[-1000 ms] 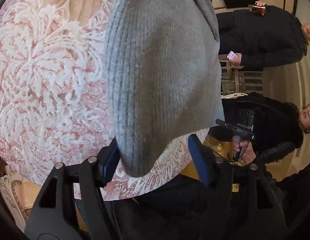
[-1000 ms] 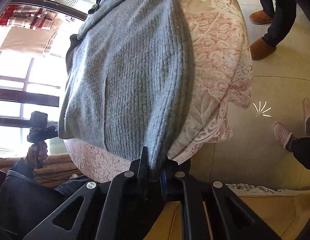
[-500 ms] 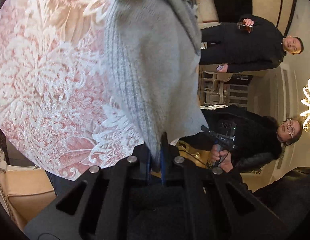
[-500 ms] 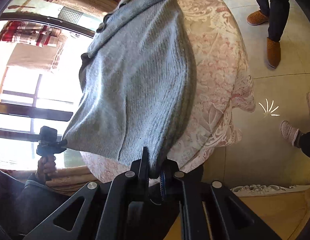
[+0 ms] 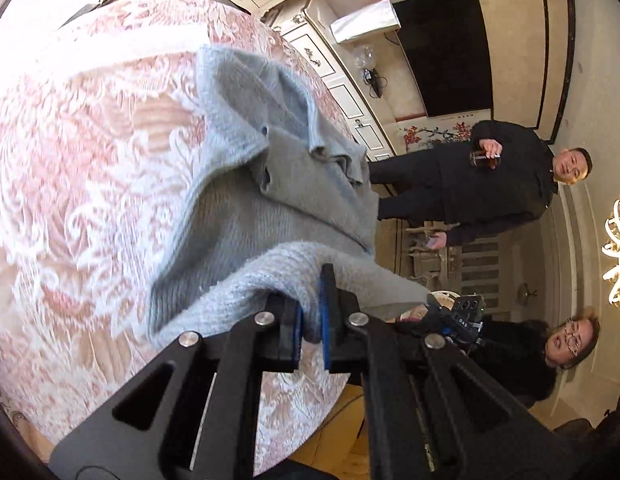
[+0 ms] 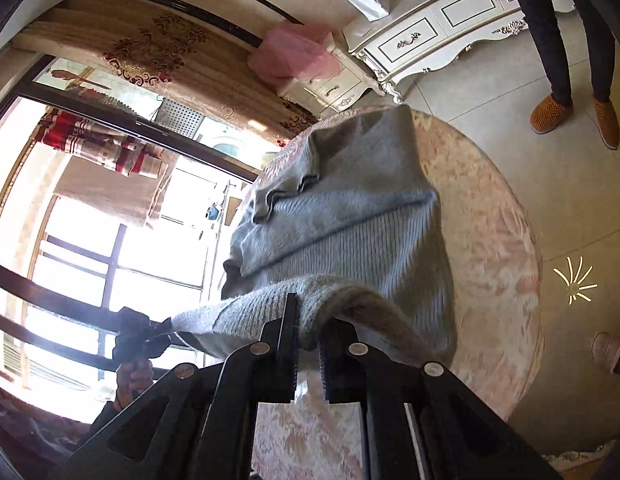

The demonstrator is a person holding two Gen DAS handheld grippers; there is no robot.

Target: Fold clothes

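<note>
**Hem lifted at both corners, fold half made**

Both tools have risen and swung forward since the earlier frames, and the left one, which stood open around the knit then, is now clamped on it. Ahead of and below both tools spreads the round table (image 5: 70,208) under its pink-and-white patterned cloth, and on it lies the grey sweater (image 6: 349,220), its far part, collar included, resting flat well ahead of the fingers while the near edge is raised off the cloth.

Largest risk first: the sweater's far part is loose on a smooth cloth, so carrying the hem forward too fast or too low could drag the whole garment toward the far rim instead of folding it. In the left view it already lies close to the table's right-hand edge, so a sideways pull might tip it over.

Next, the hem spans between the two grips. If one hand travels further than the other, the fold line would likely come out slanted or bunched.

Smallest: the left tool (image 5: 310,320) is closed on a thick roll of knit, and the right tool (image 6: 308,334) is closed on a similar fold. Each bite looks shallow, near the fingertips, so a tug could pull the soft fabric free.
</note>
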